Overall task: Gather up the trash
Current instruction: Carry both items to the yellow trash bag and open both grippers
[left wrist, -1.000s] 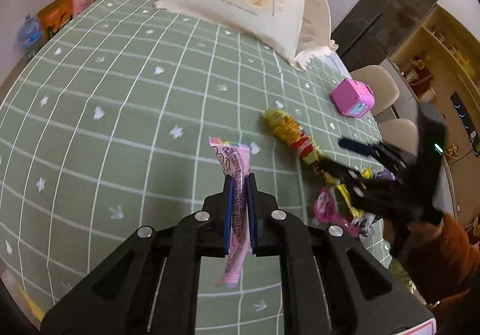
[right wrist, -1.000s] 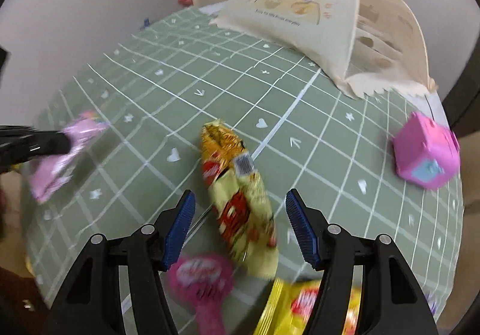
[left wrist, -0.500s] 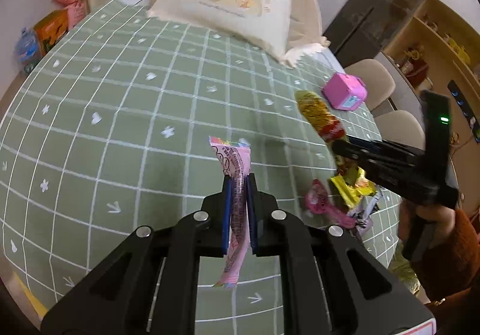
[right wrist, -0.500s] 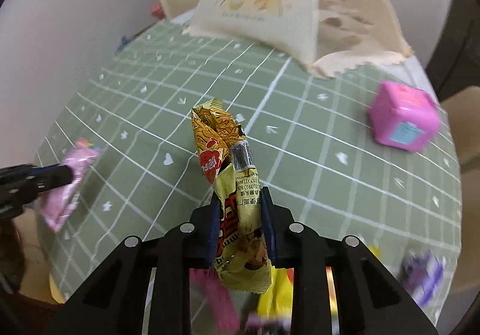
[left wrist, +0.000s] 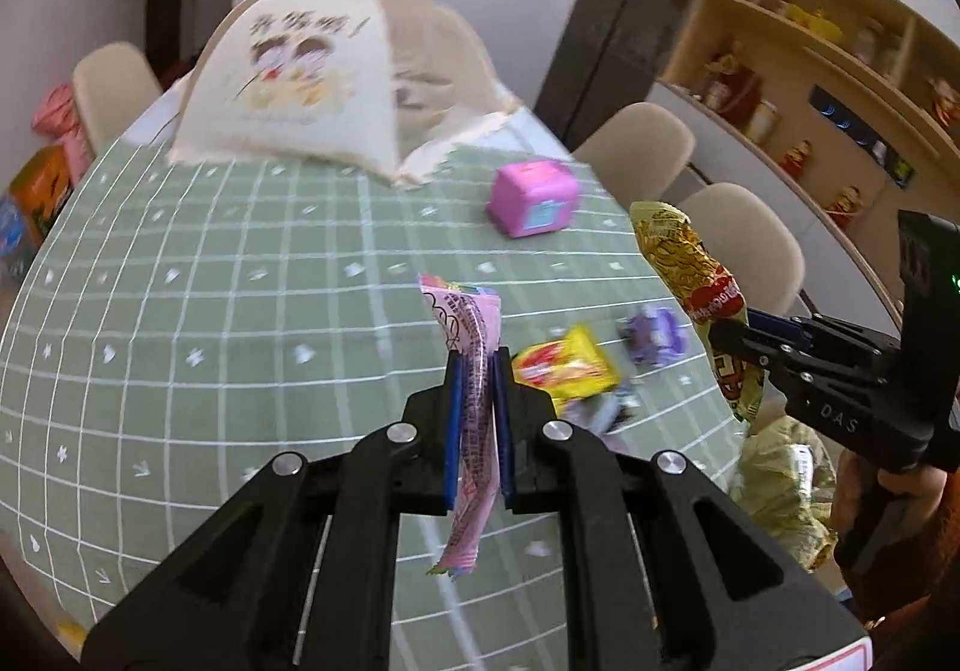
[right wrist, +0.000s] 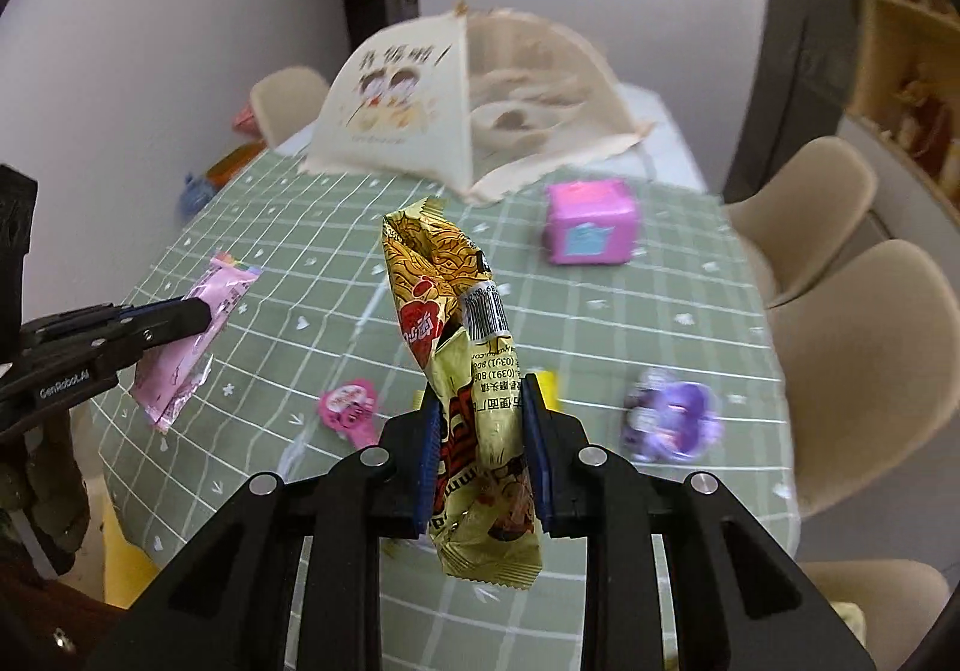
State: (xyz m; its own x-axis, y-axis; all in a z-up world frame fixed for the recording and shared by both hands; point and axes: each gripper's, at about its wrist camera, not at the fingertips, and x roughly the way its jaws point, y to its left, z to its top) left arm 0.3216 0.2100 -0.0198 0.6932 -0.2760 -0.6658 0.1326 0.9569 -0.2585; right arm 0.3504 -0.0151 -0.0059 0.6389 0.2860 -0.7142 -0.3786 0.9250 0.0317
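Trash: 2 wrappers held aloft above the green grid tablecloth [right wrist: 660, 275]. Left gripper [left wrist: 478, 419] pinches pink wrapper [left wrist: 474, 365] at mid-length; right gripper [right wrist: 480, 452] clamps yellow snack bag [right wrist: 462, 347] w/ both ends hanging free. Judgement: keep both grips firm and carry level to bin, which isn't in view. Yellow packet [left wrist: 564, 371], purple wrapper [right wrist: 669, 419] and pink lolly wrapper [right wrist: 351, 407] lie on cloth.

We are seeing soft, even indoor light with faint shadows. Fisheye distortion is bending the table [left wrist: 180, 311] grid and darkening the corners. Motion blur is smearing the food cover [left wrist: 312, 71], shelves [left wrist: 810, 41] and loose wrappers [right wrist: 672, 419].
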